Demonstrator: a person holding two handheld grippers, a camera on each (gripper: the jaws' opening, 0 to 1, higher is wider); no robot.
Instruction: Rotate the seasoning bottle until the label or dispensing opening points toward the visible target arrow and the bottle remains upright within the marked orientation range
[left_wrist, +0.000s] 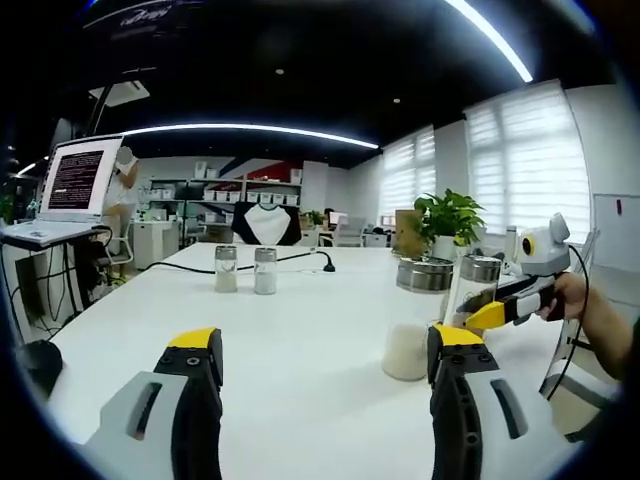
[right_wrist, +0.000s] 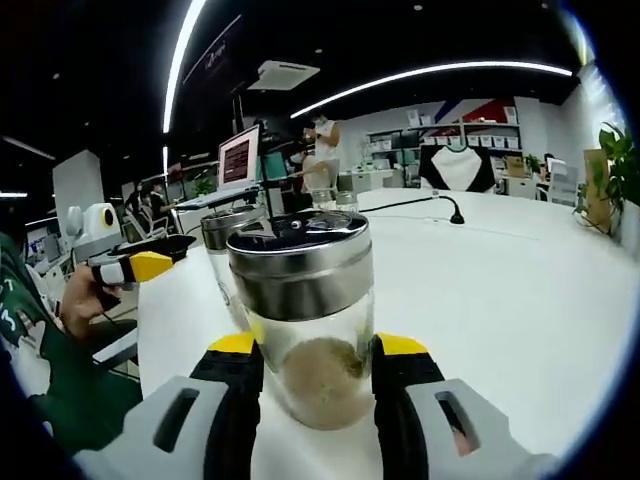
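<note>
Seasoning bottle (right_wrist: 305, 320), a glass jar with a metal shaker lid and a little powder at the bottom, is standing upright on the white bench (right_wrist: 520, 300), with a second shaker jar (right_wrist: 225, 240) just behind it.

Starting on the left: the left gripper (left_wrist: 325, 365) is hovering low over the bench with its jaws standing wide apart and gripping nothing. Ahead of it, well apart, two small shakers (left_wrist: 246, 269) are sitting side by side near a black cable (left_wrist: 300, 258). Further right, a jar holding white powder (left_wrist: 408, 335) is standing just beside that gripper's right jaw.

On the right, the right gripper (right_wrist: 318, 355) is pressing its yellow-tipped jaws against both sides of the bottle's glass body, low down; a hand (left_wrist: 570, 300) is holding it level with the bench.

No target arrow is visible, so I cannot tell how far the turn has gone. Judging by the grip, the rotation step is in hand. The next move probably calls for twisting the wrist about the bottle's own axis while keeping the base flat, so it isn't tipping.
</note>
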